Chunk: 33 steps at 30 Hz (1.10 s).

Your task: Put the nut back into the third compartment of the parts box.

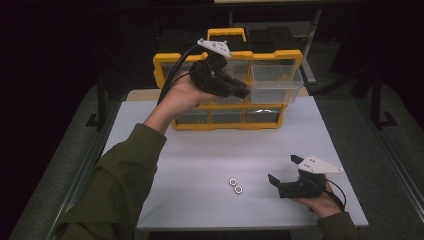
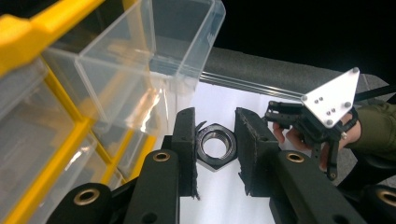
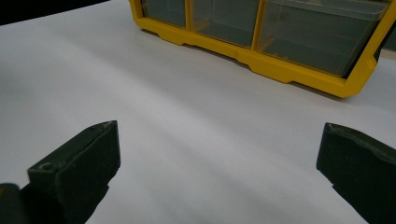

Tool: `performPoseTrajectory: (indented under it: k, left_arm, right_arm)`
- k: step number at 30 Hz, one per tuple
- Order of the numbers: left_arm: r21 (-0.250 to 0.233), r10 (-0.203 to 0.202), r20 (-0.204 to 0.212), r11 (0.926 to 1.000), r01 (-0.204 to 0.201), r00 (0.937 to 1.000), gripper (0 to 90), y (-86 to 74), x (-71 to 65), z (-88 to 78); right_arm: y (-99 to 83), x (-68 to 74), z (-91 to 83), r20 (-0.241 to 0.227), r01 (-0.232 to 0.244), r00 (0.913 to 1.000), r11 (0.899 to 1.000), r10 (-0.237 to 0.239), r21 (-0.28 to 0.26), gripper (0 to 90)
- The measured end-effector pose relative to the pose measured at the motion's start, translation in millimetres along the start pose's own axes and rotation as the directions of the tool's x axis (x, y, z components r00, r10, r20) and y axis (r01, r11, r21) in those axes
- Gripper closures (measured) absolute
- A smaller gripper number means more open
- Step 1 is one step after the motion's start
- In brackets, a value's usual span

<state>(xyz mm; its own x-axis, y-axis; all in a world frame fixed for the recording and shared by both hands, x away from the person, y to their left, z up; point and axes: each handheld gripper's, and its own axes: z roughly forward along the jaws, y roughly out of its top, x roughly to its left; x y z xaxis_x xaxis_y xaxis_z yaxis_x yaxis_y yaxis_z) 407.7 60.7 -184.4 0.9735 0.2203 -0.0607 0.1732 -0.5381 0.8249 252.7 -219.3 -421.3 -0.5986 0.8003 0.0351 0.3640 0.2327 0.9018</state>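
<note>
Between the jaws of the left gripper (image 2: 215, 154) sits a dark hex nut (image 2: 215, 148), pinched flat-to-flat so its bore faces the camera; held that way it should drop cleanly once the jaws part. In the high view this left gripper (image 1: 240, 90) is raised in front of the yellow organizer (image 1: 227, 57), right beside a clear drawer (image 1: 275, 82) that stands pulled out of the upper row, probably the bin meant for the nut. Two more nuts (image 1: 235, 185) lie close together on the white surface (image 1: 200, 165), near the front edge, likely waiting their turn. The right gripper (image 1: 284, 173) rests low on the surface at the right, its jaws spread wide with nothing between them, well apart from the drawer and out of the way.
</note>
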Motion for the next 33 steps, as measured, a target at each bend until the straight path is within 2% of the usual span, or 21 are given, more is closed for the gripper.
performPoseTrajectory:
  k: [6, 11, 23, 33]
  left_arm:
    - [-0.004, 0.016, 0.015, 0.9999, -0.016, 0.9998, 70.6, 11.5, 2.4, 3.9]
    - [-0.002, 0.011, 0.010, 0.9999, -0.011, 0.9999, 70.5, 22.0, 3.1, 6.8]
    - [-0.009, 0.009, -0.023, 0.9999, -0.009, 0.9997, 70.5, 40.1, 14.0, 12.1]
    - [-0.013, -0.005, -0.051, 0.9999, 0.004, 0.9987, 70.5, 46.6, 20.7, 24.8]
  right_arm:
    - [0.1, -0.5, -0.6, -0.004, -0.006, 1.0000, 1.000, 0.006, -0.003, 0.0]
    - [0.1, -0.7, -1.0, -0.005, 0.000, 1.0000, 1.000, 0.000, -0.006, 0.0]
    - [0.2, -1.8, -1.4, -0.003, -0.003, 1.0000, 1.000, 0.003, -0.012, 0.0]
    - [0.2, -2.0, -2.4, -0.003, -0.008, 1.0000, 1.000, 0.008, -0.012, 0.0]
